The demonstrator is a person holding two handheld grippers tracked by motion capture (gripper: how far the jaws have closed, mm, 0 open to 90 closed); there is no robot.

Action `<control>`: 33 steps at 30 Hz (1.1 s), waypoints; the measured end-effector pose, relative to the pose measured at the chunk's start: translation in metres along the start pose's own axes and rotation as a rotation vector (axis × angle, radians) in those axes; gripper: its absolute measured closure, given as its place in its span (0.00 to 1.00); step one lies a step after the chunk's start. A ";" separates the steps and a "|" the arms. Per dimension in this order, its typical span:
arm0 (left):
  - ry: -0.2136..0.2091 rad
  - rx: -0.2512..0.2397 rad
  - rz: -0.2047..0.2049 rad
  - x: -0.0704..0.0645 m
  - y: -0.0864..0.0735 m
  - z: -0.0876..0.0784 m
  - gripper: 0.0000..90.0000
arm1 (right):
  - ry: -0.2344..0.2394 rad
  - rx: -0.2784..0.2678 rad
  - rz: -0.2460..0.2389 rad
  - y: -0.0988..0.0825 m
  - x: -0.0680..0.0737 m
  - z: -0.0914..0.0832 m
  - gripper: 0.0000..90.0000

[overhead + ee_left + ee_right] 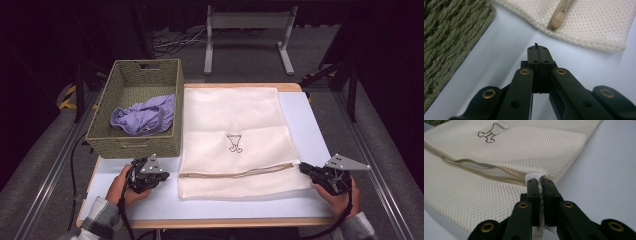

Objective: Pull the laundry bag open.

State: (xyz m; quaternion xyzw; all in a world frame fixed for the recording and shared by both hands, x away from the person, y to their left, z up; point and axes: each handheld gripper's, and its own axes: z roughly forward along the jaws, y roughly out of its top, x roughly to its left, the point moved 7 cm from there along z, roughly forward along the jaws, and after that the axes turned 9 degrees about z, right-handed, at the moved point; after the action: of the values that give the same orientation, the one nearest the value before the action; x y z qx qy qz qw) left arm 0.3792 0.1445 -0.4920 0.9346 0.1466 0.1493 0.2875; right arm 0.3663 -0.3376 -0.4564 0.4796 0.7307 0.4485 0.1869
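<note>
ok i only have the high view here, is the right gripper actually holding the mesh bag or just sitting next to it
Observer: It's holding it. In the right gripper view the right gripper is shut on the mesh bag's white tab by the zipper end.
Operator: and the left one, open or shut
Observer: The left gripper is shut on nothing, its fingers pressed together above bare table.
Operator: what's it aimed at
Observer: The tan zipper pull at the bag's edge, just ahead of its tips.

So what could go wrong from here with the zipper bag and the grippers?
The right gripper pinches just the white tab at the mesh bag's zipper end; it could slip out. The left gripper is shut, holding nothing, so a pull may drag the whole bag. The purple garment lies in the basket, and the zipper is barely open.
</note>
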 end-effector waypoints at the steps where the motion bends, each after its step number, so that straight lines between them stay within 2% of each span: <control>1: 0.002 -0.015 -0.005 -0.001 0.001 0.000 1.00 | -0.002 0.001 0.001 0.000 0.001 0.000 0.95; 3: 0.010 -0.011 0.009 0.000 0.002 0.000 1.00 | -0.007 0.012 -0.026 -0.001 0.005 0.001 0.95; 8: 0.022 -0.059 -0.030 0.001 -0.001 -0.006 1.00 | 0.001 0.019 -0.024 -0.002 0.006 0.001 0.95; 11: 0.034 -0.062 -0.040 0.001 -0.005 -0.010 1.00 | 0.002 0.020 -0.026 -0.003 0.006 0.002 0.94; 14: 0.048 -0.086 -0.056 0.001 -0.007 -0.014 0.97 | -0.005 0.026 -0.036 -0.004 0.006 0.002 0.93; 20: 0.113 -0.157 -0.105 0.007 -0.009 -0.026 0.95 | -0.007 0.046 -0.042 -0.006 0.005 0.003 0.89; 24: 0.159 -0.200 -0.145 0.010 -0.015 -0.033 0.90 | -0.009 0.056 -0.042 -0.006 0.003 0.005 0.85; 25: 0.184 -0.204 -0.149 0.011 -0.017 -0.035 0.88 | -0.013 0.058 -0.045 -0.006 0.003 0.005 0.84; 26: 0.184 -0.204 -0.149 0.011 -0.017 -0.035 0.85 | -0.013 0.058 -0.045 -0.006 0.003 0.005 0.84; 27: 0.216 -0.215 -0.170 0.013 -0.019 -0.038 0.85 | -0.015 0.057 -0.046 -0.006 0.003 0.005 0.82; 30: 0.236 -0.240 -0.200 0.012 -0.024 -0.042 0.76 | -0.022 0.065 -0.063 -0.005 0.003 0.006 0.78; 31: 0.227 -0.244 -0.205 0.011 -0.025 -0.042 0.74 | -0.021 0.062 -0.067 -0.004 0.003 0.006 0.77; 33: 0.239 -0.240 -0.221 0.010 -0.029 -0.041 0.68 | -0.024 0.057 -0.067 -0.003 0.002 0.006 0.75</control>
State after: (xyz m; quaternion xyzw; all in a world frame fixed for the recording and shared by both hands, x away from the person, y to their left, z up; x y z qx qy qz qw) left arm 0.3684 0.1909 -0.4746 0.8476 0.2625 0.2431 0.3919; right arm 0.3676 -0.3332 -0.4615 0.4654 0.7564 0.4154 0.1967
